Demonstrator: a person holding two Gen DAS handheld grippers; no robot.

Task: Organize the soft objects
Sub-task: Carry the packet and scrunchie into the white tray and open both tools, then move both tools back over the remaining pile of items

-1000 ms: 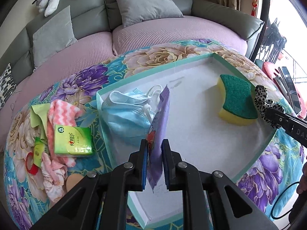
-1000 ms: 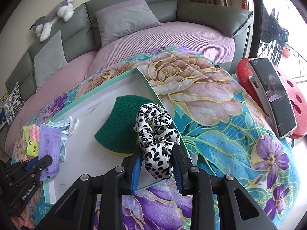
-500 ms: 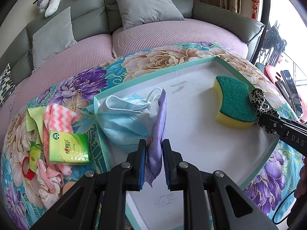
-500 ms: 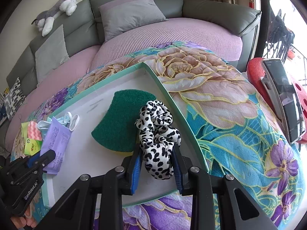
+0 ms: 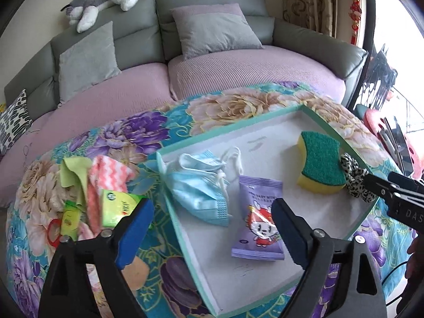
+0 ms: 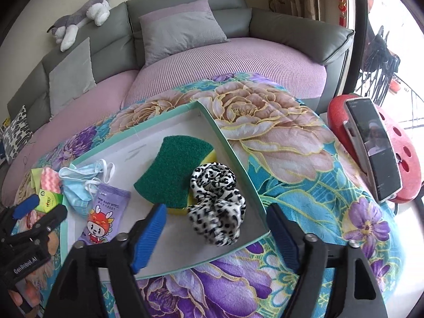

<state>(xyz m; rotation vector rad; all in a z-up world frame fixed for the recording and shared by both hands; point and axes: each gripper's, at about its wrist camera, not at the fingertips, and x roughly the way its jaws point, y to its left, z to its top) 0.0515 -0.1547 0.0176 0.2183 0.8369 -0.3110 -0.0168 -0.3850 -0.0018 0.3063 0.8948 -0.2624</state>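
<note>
Purple plastic wipes packet lies flat on the white floor of the shallow tray with the mint-green rim, and the left gripper has just been opening its jaws: they stand wide above the packet and no pad touches it. The right gripper has also just been opening; the leopard-print fabric scrunchie rests in the tray between its blue pads, free of both, leaning on the green-and-yellow sponge.

To finish this release well, I think both grippers should lift straight up, so the pads do not drag the soft things back out. The scrunchie sits near the tray's rim, so a sideways pull could push it over.

Outside the tray, on the flowered blanket, a green tissue pack, a pink-and-white zigzag cloth and a light-green cloth wait in a pile. A light-blue face mask already takes the tray's left corner, so free room there is small.
</note>
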